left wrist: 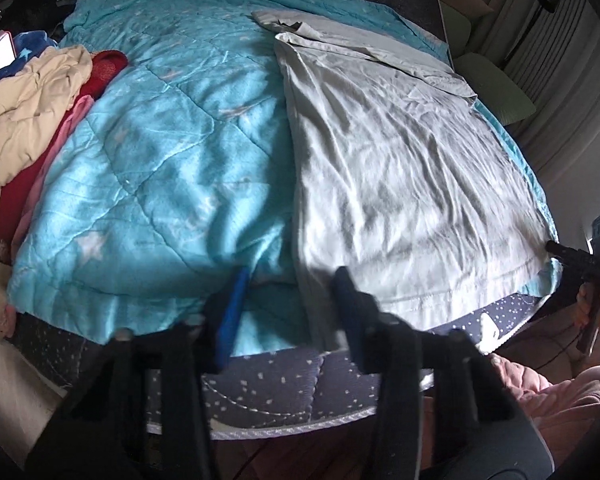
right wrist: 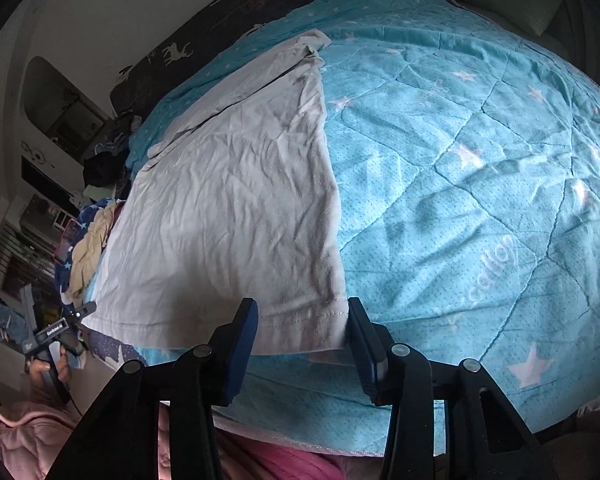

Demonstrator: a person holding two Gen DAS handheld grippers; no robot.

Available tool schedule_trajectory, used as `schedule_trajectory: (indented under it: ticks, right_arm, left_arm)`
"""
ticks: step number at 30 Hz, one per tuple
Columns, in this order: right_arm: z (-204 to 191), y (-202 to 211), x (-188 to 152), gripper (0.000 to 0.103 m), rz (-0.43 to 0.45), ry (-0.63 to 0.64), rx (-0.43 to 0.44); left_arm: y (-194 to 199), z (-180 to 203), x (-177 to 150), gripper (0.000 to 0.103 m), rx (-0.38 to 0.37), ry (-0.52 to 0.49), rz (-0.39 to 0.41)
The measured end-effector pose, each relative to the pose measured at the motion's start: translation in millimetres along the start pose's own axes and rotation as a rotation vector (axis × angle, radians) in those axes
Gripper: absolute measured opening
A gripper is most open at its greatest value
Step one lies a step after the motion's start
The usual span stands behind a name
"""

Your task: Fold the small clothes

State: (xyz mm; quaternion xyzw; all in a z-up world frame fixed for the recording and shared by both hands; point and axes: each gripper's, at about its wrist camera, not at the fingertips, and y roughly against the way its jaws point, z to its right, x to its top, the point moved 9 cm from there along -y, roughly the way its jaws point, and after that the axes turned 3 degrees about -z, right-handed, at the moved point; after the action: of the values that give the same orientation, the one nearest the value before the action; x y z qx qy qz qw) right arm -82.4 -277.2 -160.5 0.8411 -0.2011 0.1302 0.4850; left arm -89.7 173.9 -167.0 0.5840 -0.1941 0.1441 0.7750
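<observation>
— Starting with the big thing: the quilt (left wrist: 160, 160) is lying puffy and slippery-looking over the bed, and that is worrying me.

— Why?

— The grey garment (left wrist: 400, 160) is lying flat on the quilt's near half, its hem reaching the near edge of the bed. If a jaw is biting too deep, it is probably taking quilt along with cloth, and the whole cover is coming up with the fold.

— And the garment itself?

— It looks doubled lengthwise, so two layers are sitting at each corner. Catching only the top one is likely peeling it open and undoing the fold.

— Where are the grippers standing?

— The left gripper (left wrist: 292, 276) is hovering at the hem's left corner, its fingers apart and pressing on nothing, with the folded edge running between them. The right gripper (right wrist: 302, 304) is likewise standing apart at the right corner, the hem (right wrist: 300, 316) lying between its fingers, unclamped.

— So the smallest risk?

— One side gripping before the other, I am guessing, dragging the hem askew.
</observation>
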Motion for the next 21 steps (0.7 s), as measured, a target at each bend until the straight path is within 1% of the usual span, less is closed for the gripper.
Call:
schedule_trajectory:
  ticks: [1, 2, 3, 5, 6, 7, 8, 9, 10, 11, 12, 14, 15, 16, 17, 18, 19, 21]
  right_arm:
    - [1, -1, 0, 0.009, 0.005, -0.011, 0.0]
    - [3, -2, 0, 0.008, 0.001, -0.023, -0.001]
    - [6, -4, 0, 0.008, -0.003, -0.04, -0.002]
    - [5, -3, 1, 0.007, 0.002, -0.031, -0.034]
    - [3, -1, 2, 0.007, 0.007, -0.017, -0.059]
    - [2, 3, 2, 0.007, 0.007, -0.01, -0.075]
    - [2, 6, 1, 0.007, 0.001, -0.014, -0.077]
    - [4, 9, 0, 0.007, -0.002, -0.024, -0.085]
    - [11, 11, -3, 0.006, -0.009, -0.037, -0.118]
    - [19, 13, -6, 0.006, -0.017, -0.048, -0.144]
    - [26, 14, -9, 0.006, -0.023, -0.072, -0.143]
    - [30, 19, -11, 0.008, 0.002, -0.107, -0.095]
    - [28, 24, -9, 0.01, 0.022, -0.113, -0.064]
    - [27, 27, -8, 0.015, 0.032, -0.113, -0.051]
    - [26, 30, -7, 0.02, 0.038, -0.112, -0.047]
    - [26, 33, -5, 0.031, 0.045, -0.11, -0.043]
    - [24, 35, -2, 0.036, 0.05, -0.109, -0.033]
    - [19, 36, 1, 0.041, 0.05, -0.107, 0.005]
  left_arm:
    - [0, 4, -2, 0.004, -0.036, 0.017, -0.021]
    - [3, 6, -1, 0.004, -0.002, 0.0, -0.014]
    - [7, 11, 0, 0.004, 0.032, -0.043, -0.01]
    - [15, 17, -1, 0.004, 0.074, -0.118, -0.014]
    - [18, 19, -3, 0.004, 0.081, -0.135, -0.018]
    - [20, 18, -7, 0.004, 0.085, -0.141, -0.03]
    - [18, 12, -11, 0.002, 0.101, -0.126, -0.053]
    - [14, 3, -17, 0.002, 0.126, -0.103, -0.082]
    - [11, -9, -23, 0.002, 0.144, -0.068, -0.1]
    - [10, -19, -28, 0.002, 0.134, -0.025, -0.101]
    - [10, -24, -29, 0.002, 0.101, 0.014, -0.092]
    - [21, -24, -29, 0.006, 0.007, 0.088, -0.036]
    - [25, -19, -27, 0.022, -0.026, 0.098, -0.012]
    - [29, -15, -26, 0.051, -0.051, 0.097, 0.006]
    - [31, -10, -23, 0.065, -0.059, 0.087, 0.023]
    - [32, -5, -21, 0.076, -0.054, 0.068, 0.04]
    - [31, 1, -20, 0.076, -0.051, 0.044, 0.046]
    - [21, 11, -18, 0.076, -0.054, 0.003, 0.018]
